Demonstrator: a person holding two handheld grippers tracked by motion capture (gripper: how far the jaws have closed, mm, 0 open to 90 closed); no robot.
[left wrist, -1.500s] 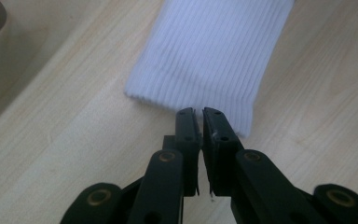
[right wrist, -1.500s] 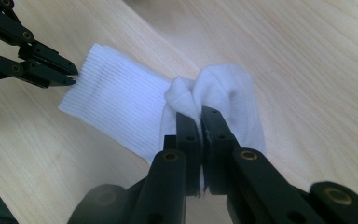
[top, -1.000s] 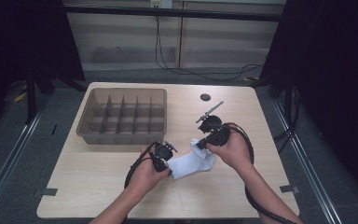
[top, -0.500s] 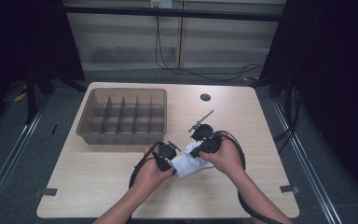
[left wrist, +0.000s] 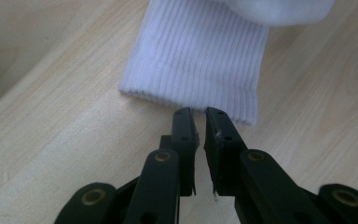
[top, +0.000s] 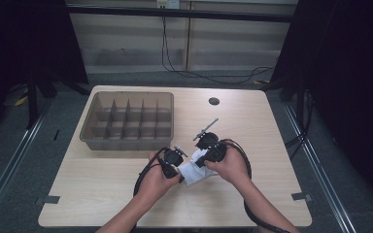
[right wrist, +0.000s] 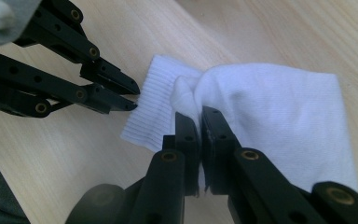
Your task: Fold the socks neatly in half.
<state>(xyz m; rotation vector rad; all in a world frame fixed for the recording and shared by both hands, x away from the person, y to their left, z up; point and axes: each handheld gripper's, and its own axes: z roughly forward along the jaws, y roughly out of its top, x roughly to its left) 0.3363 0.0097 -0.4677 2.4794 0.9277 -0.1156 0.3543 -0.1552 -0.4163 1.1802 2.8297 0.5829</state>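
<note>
A white sock [top: 194,171] lies on the wooden table [top: 102,194] between the person's two hands. My right gripper [top: 200,162] is shut on a bunched fold of the sock [right wrist: 270,102], which bulges over its tips [right wrist: 198,114]. My left gripper [top: 178,175] points at the sock's ribbed cuff [left wrist: 200,60]. Its jaws stand a narrow gap apart, and their tips [left wrist: 198,112] just meet the cuff's hem with no cloth visibly between them. In the right gripper view, the left gripper [right wrist: 135,98] comes in from the upper left and touches the cuff's edge.
A brown tray [top: 90,138] with several divided compartments stands at the back left of the table. A small dark round hole [top: 214,101] sits near the far edge. Cables trail from both grippers toward the near edge.
My right gripper has come down and left toward the left one, bringing the sock down onto the table. The left hand has stayed where it was.
</note>
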